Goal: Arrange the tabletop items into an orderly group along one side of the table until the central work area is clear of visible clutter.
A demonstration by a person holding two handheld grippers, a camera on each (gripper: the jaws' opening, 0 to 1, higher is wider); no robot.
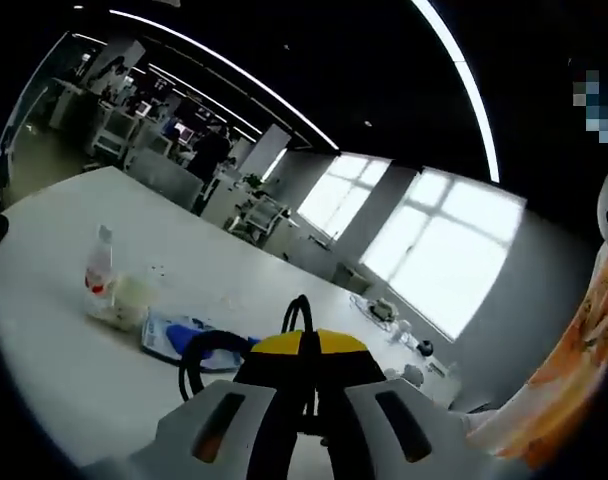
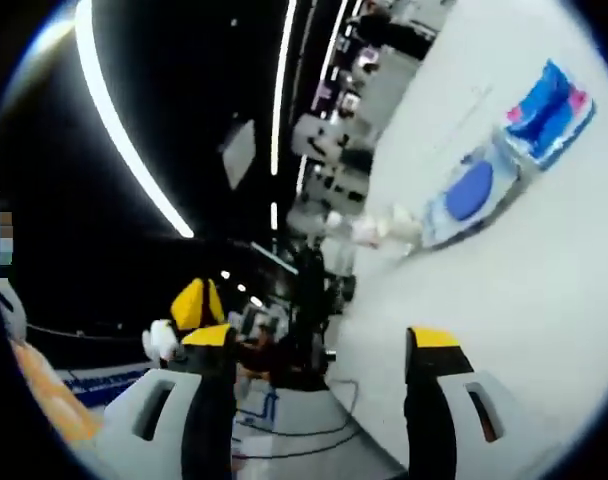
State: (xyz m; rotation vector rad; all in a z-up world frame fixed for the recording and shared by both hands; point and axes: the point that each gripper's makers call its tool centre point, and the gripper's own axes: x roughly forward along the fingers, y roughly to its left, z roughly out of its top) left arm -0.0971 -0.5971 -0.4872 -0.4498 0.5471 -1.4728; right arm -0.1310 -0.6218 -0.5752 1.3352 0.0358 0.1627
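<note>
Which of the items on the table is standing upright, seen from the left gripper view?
The small clear bottle with the red label. It stands upright at the left end of the cluster, while the blue packet beside it lies flat.

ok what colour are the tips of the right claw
Yellow tips on the right claw, over black fingers with pale grey bodies. Clearest in the right gripper view.

Dim room; blown-out windows [image 1: 434, 240] and ceiling light strips [image 2: 119, 130] give the light, glaring off the white worktop [image 1: 54, 340]. Right gripper view motion-blurred, rolled sideways. Strong fisheye bending at edges.
</note>
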